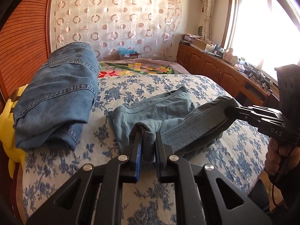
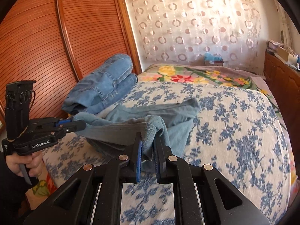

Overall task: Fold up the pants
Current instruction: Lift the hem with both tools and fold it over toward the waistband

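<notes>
Centrally, grey-blue pants (image 1: 150, 110) on flowered bedspread (image 1: 234, 150) — left gripper (image 1: 149, 133) and right gripper (image 2: 149, 136) each clamped on an edge, lifted; folded jeans (image 1: 56, 97) at ten o'clock.

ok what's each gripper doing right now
left gripper: shut on the grey-blue cotton pants
right gripper: shut on the same pants' edge
</notes>
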Tool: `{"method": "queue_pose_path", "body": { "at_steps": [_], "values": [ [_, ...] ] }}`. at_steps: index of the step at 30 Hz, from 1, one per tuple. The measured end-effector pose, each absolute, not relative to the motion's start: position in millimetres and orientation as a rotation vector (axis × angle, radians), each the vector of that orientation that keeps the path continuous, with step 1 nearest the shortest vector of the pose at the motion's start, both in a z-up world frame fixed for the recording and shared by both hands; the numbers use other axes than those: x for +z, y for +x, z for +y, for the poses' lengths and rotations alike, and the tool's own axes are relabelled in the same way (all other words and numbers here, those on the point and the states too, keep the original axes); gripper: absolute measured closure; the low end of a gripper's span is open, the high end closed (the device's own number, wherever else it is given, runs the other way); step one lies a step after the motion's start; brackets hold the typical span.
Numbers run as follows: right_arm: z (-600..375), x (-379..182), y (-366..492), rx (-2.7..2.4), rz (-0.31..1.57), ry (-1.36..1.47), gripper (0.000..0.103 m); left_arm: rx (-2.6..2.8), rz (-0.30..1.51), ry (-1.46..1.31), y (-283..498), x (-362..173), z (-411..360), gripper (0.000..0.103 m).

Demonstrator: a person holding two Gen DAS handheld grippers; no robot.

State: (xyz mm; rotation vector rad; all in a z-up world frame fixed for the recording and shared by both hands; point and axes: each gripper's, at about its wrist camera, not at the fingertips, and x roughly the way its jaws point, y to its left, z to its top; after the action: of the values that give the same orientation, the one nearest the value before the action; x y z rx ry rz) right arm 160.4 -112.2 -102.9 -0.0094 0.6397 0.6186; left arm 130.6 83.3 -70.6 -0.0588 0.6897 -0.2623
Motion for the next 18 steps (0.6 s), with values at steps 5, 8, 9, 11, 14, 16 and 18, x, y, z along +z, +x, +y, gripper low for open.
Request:
{"method": "queue_pose_path", "body": {
  "at_steps": [5,8,9,11,14,16,18],
  "values": [
    [-107,-108,183,0.587,0.654,-0.024,0.094,-0.248,0.705,-0.02,153,-74,78,0.093],
    [-104,-111,195,0.572,0.665,-0.024,0.094,-0.24,0.712,-0.013,165,-73,76,0.093],
    [-104,-113,201,0.567,0.671,-0.022,0.094,-0.239,0.714,-0.01,168,-73,76,0.093],
    [-104,-115,210,0.56,0.684,-0.013,0.094,-0.233,0.717,-0.002,175,-73,75,0.093],
    [-104,-120,224,0.554,0.703,0.013,0.094,-0.224,0.725,0.006,185,-74,74,0.093],
    [-104,-123,232,0.553,0.711,0.026,0.094,-0.215,0.736,0.006,193,-76,73,0.093],
    [-104,-126,239,0.545,0.719,0.034,0.094,-0.204,0.748,0.0,198,-79,73,0.093]
  ]
}}
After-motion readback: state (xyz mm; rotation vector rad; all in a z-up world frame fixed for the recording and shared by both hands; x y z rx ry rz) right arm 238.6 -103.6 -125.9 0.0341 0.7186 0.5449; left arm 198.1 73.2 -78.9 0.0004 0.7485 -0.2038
